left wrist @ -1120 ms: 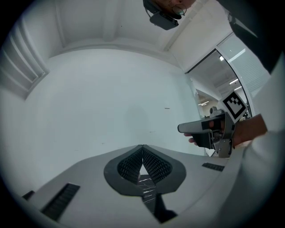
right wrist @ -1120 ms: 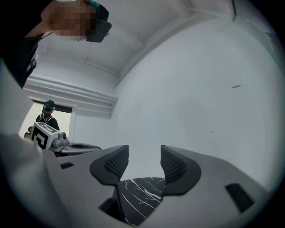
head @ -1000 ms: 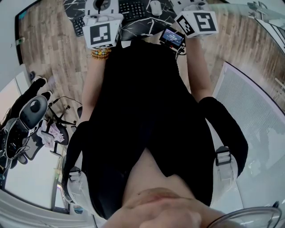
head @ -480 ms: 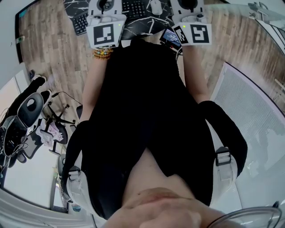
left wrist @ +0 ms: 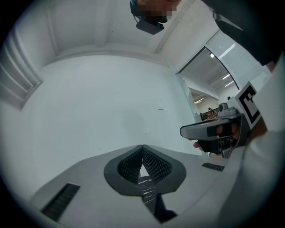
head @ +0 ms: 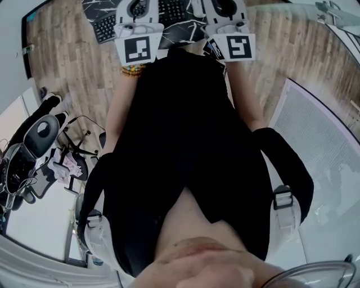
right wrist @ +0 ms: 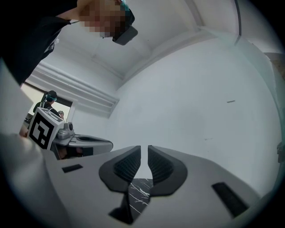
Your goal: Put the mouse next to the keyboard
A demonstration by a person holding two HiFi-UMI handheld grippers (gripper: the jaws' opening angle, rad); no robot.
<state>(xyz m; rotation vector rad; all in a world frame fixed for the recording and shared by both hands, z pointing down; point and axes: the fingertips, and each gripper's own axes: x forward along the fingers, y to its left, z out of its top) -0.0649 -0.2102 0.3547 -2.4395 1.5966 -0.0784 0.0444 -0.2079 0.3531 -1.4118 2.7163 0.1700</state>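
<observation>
Both tools are held out in front of the person, side by side above a black mat (head: 175, 34) veined with white. The left gripper (left wrist: 142, 150) has its jaws together: the ribbed pads meet at the tips, with nothing between them and only a sliver of mat showing below. The right gripper (right wrist: 144, 151) has just been closing its jaws. They now stand almost together, a thin slit left between the pads, and nothing is caught in it; the mat shows underneath.

From the head view, the keyboard (head: 170, 10) lies on the mat between the two gripper bodies, with one end poking out past the left one. I can't pick out the mouse in any view. The right gripper's body covers the mat just right of the keyboard, so whether the mouse sits under it I cannot tell.

Each gripper view catches the other tool alongside, marker cube and all, against a plain white wall (left wrist: 102, 98). The person wears a black top (head: 185, 146) and a beaded bracelet (head: 130, 70) on the left wrist. The floor (head: 62, 56) around the mat is wood, and an office chair (head: 39, 140) stands off to the person's left.
</observation>
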